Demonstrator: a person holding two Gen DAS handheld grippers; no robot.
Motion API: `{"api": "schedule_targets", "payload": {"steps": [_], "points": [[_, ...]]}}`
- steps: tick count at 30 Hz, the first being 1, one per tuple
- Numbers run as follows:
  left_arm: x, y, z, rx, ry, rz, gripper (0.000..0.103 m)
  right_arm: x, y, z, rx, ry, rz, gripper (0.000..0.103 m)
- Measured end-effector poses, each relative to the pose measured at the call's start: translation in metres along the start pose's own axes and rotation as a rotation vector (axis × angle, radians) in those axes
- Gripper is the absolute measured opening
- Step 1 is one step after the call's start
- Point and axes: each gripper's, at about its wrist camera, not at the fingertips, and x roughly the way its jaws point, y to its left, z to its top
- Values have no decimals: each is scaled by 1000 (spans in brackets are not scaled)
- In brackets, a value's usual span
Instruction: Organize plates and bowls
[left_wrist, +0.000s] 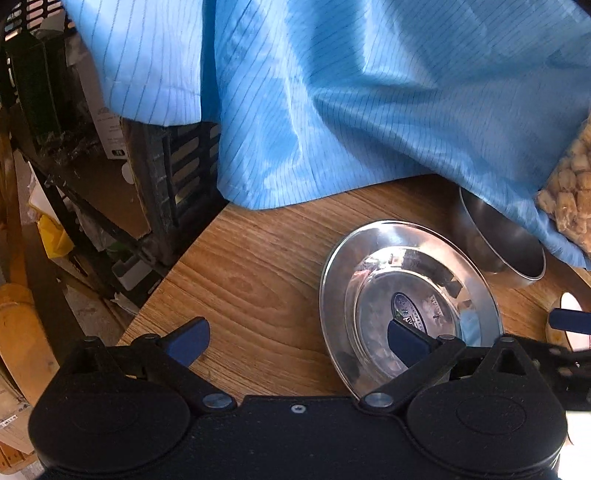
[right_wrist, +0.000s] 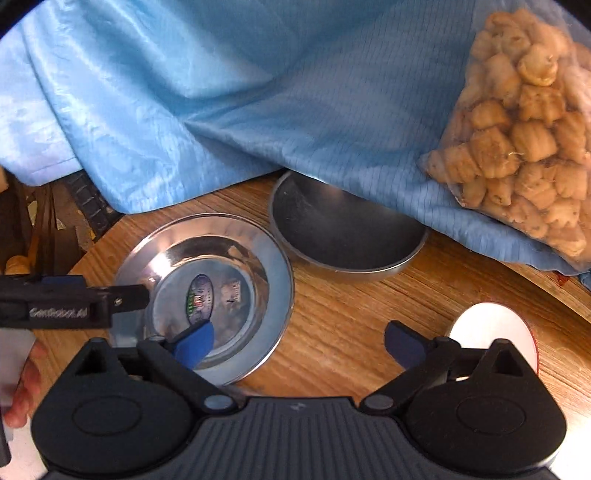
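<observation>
A shiny steel plate (left_wrist: 410, 306) lies flat on the wooden table (left_wrist: 258, 280), close to the table's near left edge, with an oval label stuck in its middle. Just behind it and to its right sits a steel bowl (right_wrist: 347, 232), upright, its far rim tucked under a pale blue striped cloth (right_wrist: 221, 92) that drapes over the back of the table. Plate and bowl are very near each other; whether their rims touch cannot be told from either view.

The left gripper (left_wrist: 295, 341) hovers low over the table with its jaws spread wide and nothing between them. Its right finger hangs over the plate's inner well, its left finger over bare wood. The right gripper (right_wrist: 299, 345) is likewise released and grasps nothing: its left finger is above the near part of the plate, its right finger over bare wood beside a white round object (right_wrist: 495, 336) with a red edge, perhaps a small dish, though glare washes it out.

A clear bag of tan, ridged snack pieces (right_wrist: 524, 136) rests on the cloth at the right. In the right wrist view, part of the person's hand (right_wrist: 26, 387) shows at the lower left edge. Left of the table stands a dark plastic crate (left_wrist: 181, 166) among cardboard clutter.
</observation>
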Motion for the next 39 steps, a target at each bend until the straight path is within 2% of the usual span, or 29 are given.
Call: {"api": "schedule_targets", "payload": {"steps": [8,10,11,13,14,15,18,21,26,30,39], "points": [[0,-4,0,19,-6,-8,99,15,-1,2,24,43,39,81],[-2,-5,0,27,-8,-19,95,18,0,2,26,51,47,72],[-2,-6,0,32,-8,-22,91,19,1,2,28,53,52,69],[-4,-8,0,42,-20,-26,77,21,1,3,35,55,69,53],[-4,-9,0,47,-24,-26,65,22,1,3,42,57,83,49],[-4,-10,-1,55,-29,-25,49,23,1,3,54,61,100,40],[-3,-11,0,61,-34,-33,35,26,1,4,77,71,129,31],[-2,-10,1,57,-28,-59,23,28,0,5,109,73,152,28],[-7,-6,-1,56,-41,-69,22,25,-4,6,148,56,175,25],[-28,0,-3,79,-131,-75,22,6,6,7,107,-31,195,23],[-68,12,4,94,-249,-44,22,-27,19,8,93,-131,262,23]]}}
